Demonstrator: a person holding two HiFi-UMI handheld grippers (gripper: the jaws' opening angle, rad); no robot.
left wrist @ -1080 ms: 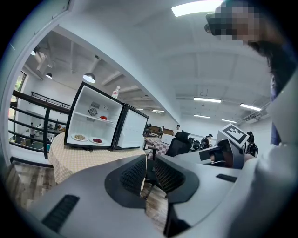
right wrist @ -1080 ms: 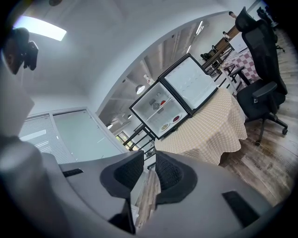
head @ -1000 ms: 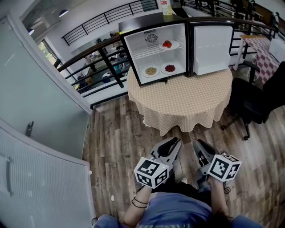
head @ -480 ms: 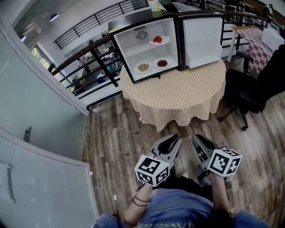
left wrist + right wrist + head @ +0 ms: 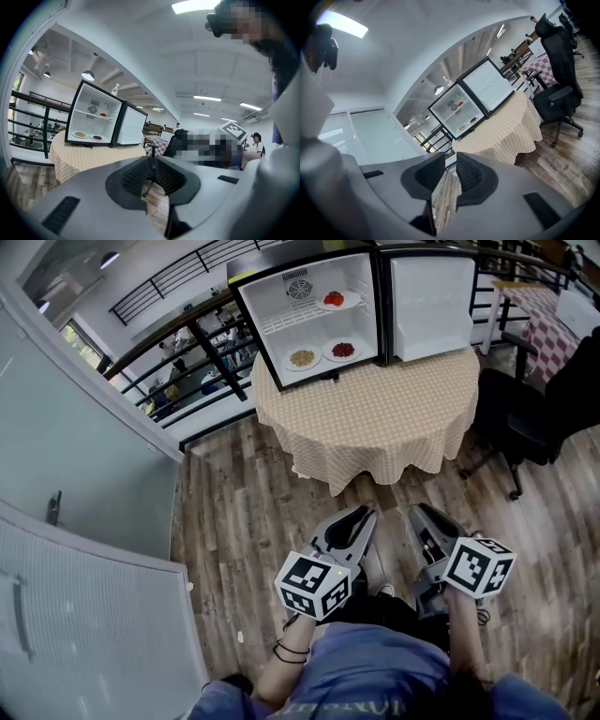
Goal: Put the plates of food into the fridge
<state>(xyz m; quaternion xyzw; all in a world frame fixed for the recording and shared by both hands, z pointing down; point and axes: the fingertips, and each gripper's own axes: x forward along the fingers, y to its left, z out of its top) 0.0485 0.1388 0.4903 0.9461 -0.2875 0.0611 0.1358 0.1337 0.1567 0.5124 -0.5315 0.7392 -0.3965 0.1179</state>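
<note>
Three plates of food (image 5: 322, 352) sit inside the fridge (image 5: 261, 329), well apart from us. Our left gripper (image 5: 362, 515) hangs empty, jaws a slit apart, and our right gripper (image 5: 418, 514) likewise. The door (image 5: 433, 306) stands open. We judge a hard swing shut could jolt the plates.

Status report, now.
Left gripper, right gripper empty, jaws slightly apart, short of table. Three plates already in open fridge. Chair right of table, nothing blocking.
</note>
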